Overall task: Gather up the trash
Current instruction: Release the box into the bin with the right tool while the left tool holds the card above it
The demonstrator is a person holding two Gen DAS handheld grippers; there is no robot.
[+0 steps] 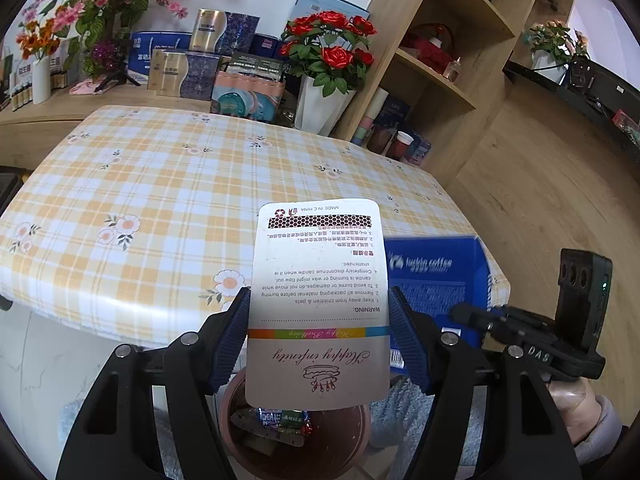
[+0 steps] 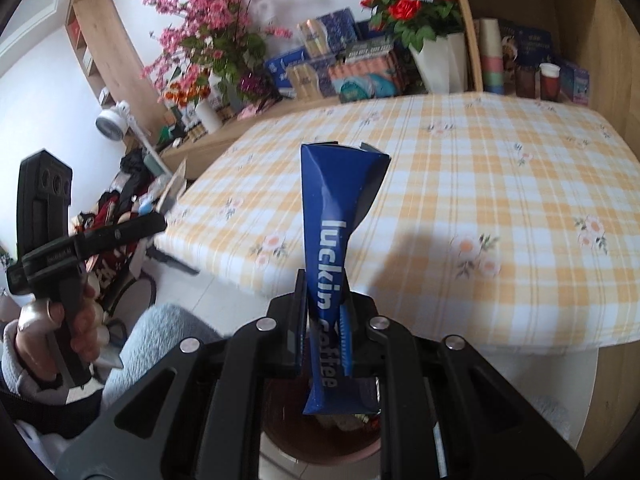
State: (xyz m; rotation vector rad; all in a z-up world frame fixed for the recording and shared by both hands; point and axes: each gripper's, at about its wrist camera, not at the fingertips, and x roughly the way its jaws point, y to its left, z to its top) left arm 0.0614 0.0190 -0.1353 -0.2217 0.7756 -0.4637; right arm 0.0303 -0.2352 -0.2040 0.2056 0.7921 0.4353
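Checked table (image 1: pixel 160 184) edge bare; bin (image 1: pixel 360 432) below held card (image 1: pixel 320 300).

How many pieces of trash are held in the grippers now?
2. A white card in the left gripper, a blue coffee bag in the right gripper, both above the bin.

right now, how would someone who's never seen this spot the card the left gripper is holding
Find the table with the yellow plaid floral tablecloth; at its near edge the left gripper clamps a tall white card above a brown bin of wrappers. Unlike the blue luckin coffee packet beside it, it bears upside-down warning text, a rainbow stripe and a cake drawing.
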